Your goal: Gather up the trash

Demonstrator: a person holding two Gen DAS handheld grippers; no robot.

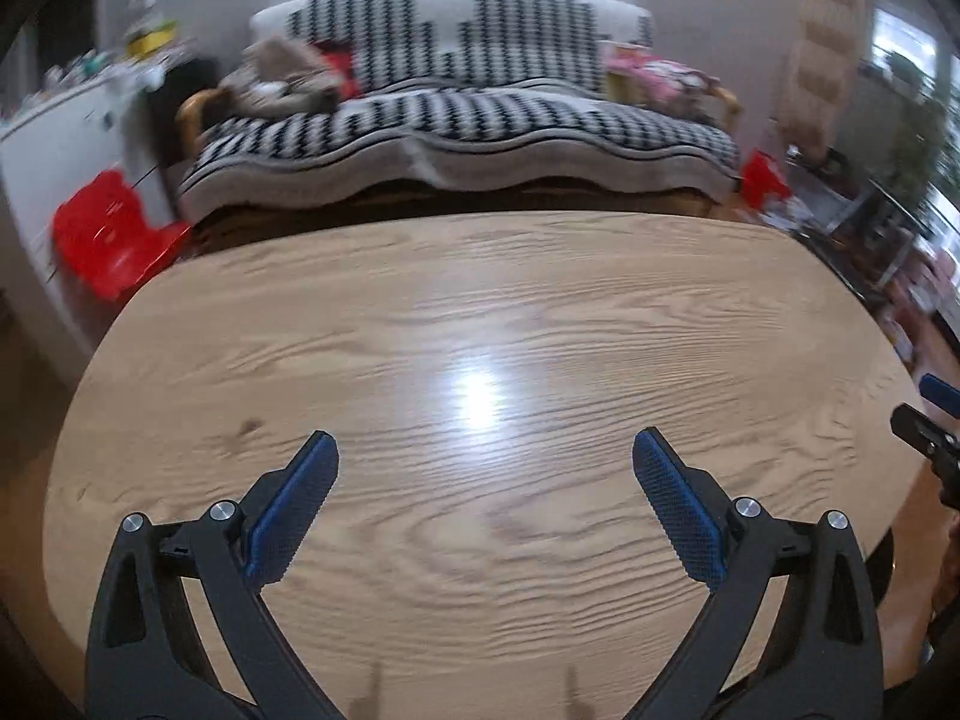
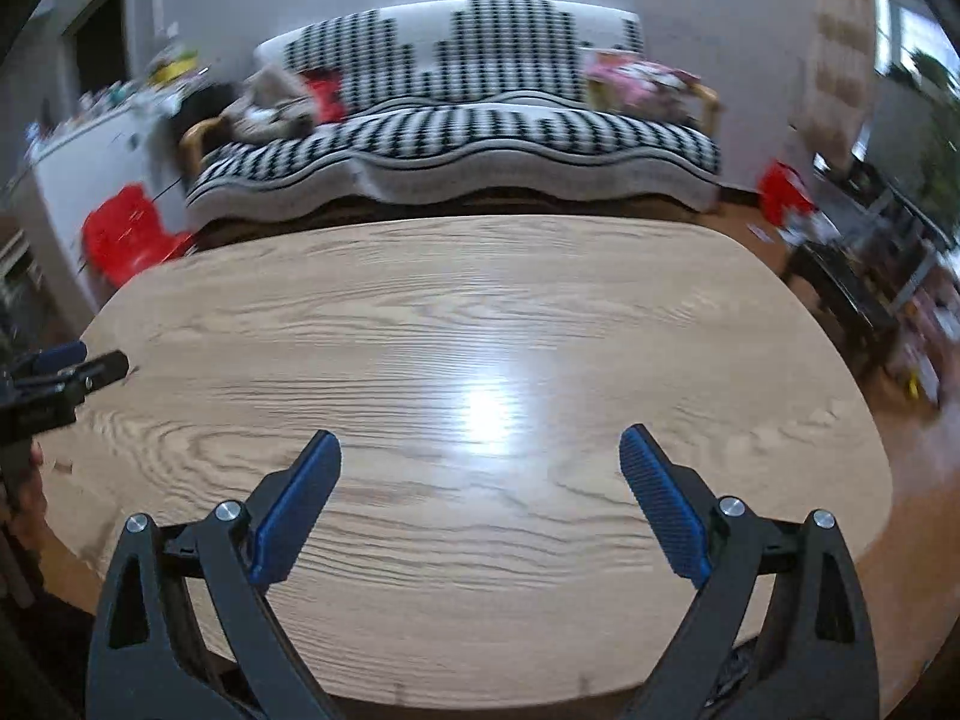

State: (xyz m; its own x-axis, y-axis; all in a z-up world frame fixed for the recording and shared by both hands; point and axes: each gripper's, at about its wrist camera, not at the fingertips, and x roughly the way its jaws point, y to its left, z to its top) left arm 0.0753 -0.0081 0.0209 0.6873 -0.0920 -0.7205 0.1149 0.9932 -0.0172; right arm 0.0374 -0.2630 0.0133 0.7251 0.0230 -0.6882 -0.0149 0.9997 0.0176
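My left gripper (image 1: pixel 485 450) is open and empty, held over the near part of a light wooden oval table (image 1: pixel 420 312). My right gripper (image 2: pixel 480 450) is open and empty too, over the same table (image 2: pixel 456 300). Each gripper shows at the edge of the other's view: the right one at the far right of the left wrist view (image 1: pixel 927 420), the left one at the far left of the right wrist view (image 2: pixel 60 372). I see no trash on the tabletop in either view. Both views are motion-blurred.
Behind the table stands a sofa with a black-and-white patterned cover (image 1: pixel 468 114) and piled items on both ends. A red plastic chair (image 1: pixel 108 234) is at the left by a white cabinet (image 1: pixel 60 138). Another red object (image 2: pixel 780 189) and shelving are at the right.
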